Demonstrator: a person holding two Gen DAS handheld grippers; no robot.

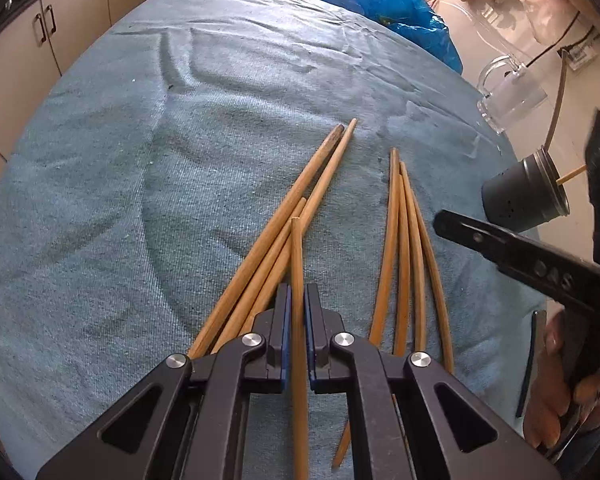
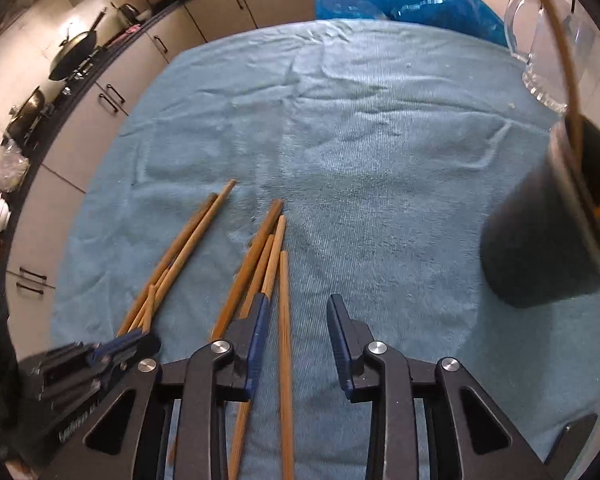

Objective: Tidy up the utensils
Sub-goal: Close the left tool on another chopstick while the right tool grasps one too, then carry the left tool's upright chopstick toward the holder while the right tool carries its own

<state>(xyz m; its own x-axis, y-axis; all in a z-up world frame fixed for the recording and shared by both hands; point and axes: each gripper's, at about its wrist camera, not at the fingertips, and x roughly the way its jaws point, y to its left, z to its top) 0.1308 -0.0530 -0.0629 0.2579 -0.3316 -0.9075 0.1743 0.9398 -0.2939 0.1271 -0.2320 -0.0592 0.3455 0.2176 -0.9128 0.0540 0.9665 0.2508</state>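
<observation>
On the blue towel [image 1: 100, 200], 2 clusters of wooden chopsticks lie toward its near edge. The left cluster [image 1: 284, 216] counts 4 sticks; 1 of them, the held chopstick [image 1: 297, 280], is pinched between the nearly closed jaws of the left gripper [image 1: 297, 300]. The right cluster [image 1: 404, 240] also counts 4. Over it the right gripper [image 2: 298, 312] hangs with jaws spread, gripping nothing. At the towel's right edge stands 1 dark cup [image 1: 524, 196] with 1 stick inside, beside 1 clear mug [image 1: 508, 96].
</observation>
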